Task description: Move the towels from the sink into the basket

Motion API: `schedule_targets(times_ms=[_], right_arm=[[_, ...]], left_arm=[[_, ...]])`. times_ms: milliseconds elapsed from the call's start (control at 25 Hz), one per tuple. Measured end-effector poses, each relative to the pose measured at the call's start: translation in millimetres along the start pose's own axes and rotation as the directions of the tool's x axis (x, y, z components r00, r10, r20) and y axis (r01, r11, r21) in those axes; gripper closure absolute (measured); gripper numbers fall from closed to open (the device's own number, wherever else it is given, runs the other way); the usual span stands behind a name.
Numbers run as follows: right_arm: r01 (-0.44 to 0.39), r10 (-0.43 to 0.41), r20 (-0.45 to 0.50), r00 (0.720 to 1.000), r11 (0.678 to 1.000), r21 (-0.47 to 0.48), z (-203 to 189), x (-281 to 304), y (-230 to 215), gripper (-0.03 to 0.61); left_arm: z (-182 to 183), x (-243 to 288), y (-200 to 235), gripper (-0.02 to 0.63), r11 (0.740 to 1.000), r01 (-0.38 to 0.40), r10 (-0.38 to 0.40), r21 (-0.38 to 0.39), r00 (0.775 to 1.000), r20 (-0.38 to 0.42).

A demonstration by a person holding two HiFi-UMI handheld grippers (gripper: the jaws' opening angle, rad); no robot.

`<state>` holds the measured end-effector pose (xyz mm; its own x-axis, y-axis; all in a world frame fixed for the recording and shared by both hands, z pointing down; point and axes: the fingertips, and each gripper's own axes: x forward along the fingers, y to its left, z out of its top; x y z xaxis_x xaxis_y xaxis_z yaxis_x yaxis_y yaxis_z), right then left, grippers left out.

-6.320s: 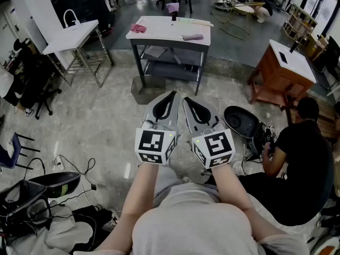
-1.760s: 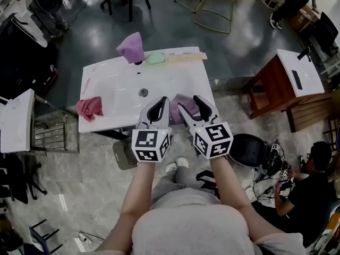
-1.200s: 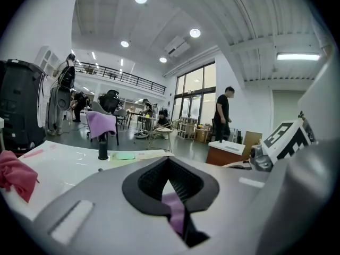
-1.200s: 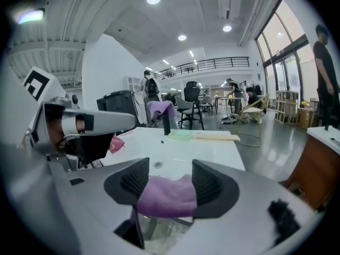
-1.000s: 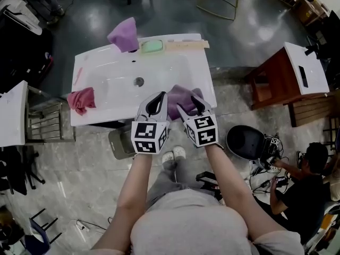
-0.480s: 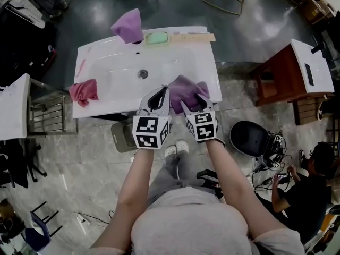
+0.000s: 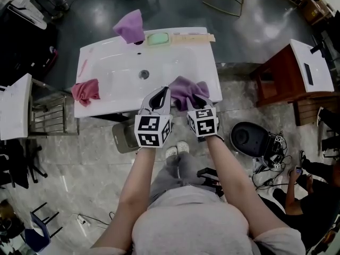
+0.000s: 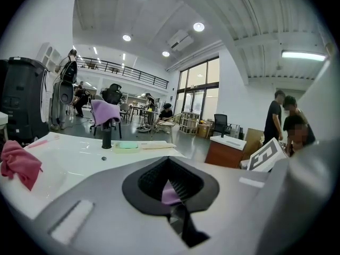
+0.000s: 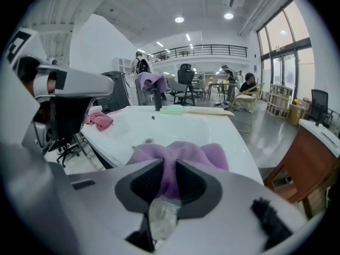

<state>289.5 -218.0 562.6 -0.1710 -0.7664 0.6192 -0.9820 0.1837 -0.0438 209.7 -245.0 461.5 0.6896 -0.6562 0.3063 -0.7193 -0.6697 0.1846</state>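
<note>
a white sink on a frame is seen from above, with its drain near the middle of the basin. a purple towel is bunched on the sink's front right rim, partly over the edge nearest the person. the right gripper is set down onto this towel. in the right gripper view its fingers have just been closing and are now pinched on a fold of the purple towel, which fills the narrow gap between the pads. the rest of the cloth is spread out ahead of the tips on the rim.

the left gripper is held just beside the right one, at the towel's left edge and over the sink's front rim. in the left gripper view its fingers are pressed together at the tips. a sliver of purple is seen through the opening behind them, but whether the cloth is touched cannot be told.

a pink towel is crumpled on the sink's left edge, well apart from both grippers. a second purple towel is draped over the tap at the back rim. just beside the tap a green soap dish is placed, with a pale strip lying along the back rim next to it.
</note>
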Motion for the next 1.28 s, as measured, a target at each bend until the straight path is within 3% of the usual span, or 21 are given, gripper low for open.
schedule_targets(times_ms=[400, 840, 1280], right_arm=[[-0.010, 0.010, 0.047, 0.999, 1.000, 0.015, 16, -18, 1, 0.508], [-0.012, 0.014, 0.166, 0.986, 1.000, -0.014, 80, -49, -10, 0.509], [-0.015, 0.024, 0.298, 0.954, 0.999, -0.033, 137, -79, -8, 0.509]], left_arm=[[14, -6, -1, 0.609, 1.000, -0.004, 0.003, 0.010, 1.000, 0.026], [49, -15, -6, 0.609, 0.999, -0.017, 0.014, 0.030, 0.996, 0.090], [95, -28, -4, 0.609, 0.996, -0.071, 0.061, 0.052, 0.982, 0.178]])
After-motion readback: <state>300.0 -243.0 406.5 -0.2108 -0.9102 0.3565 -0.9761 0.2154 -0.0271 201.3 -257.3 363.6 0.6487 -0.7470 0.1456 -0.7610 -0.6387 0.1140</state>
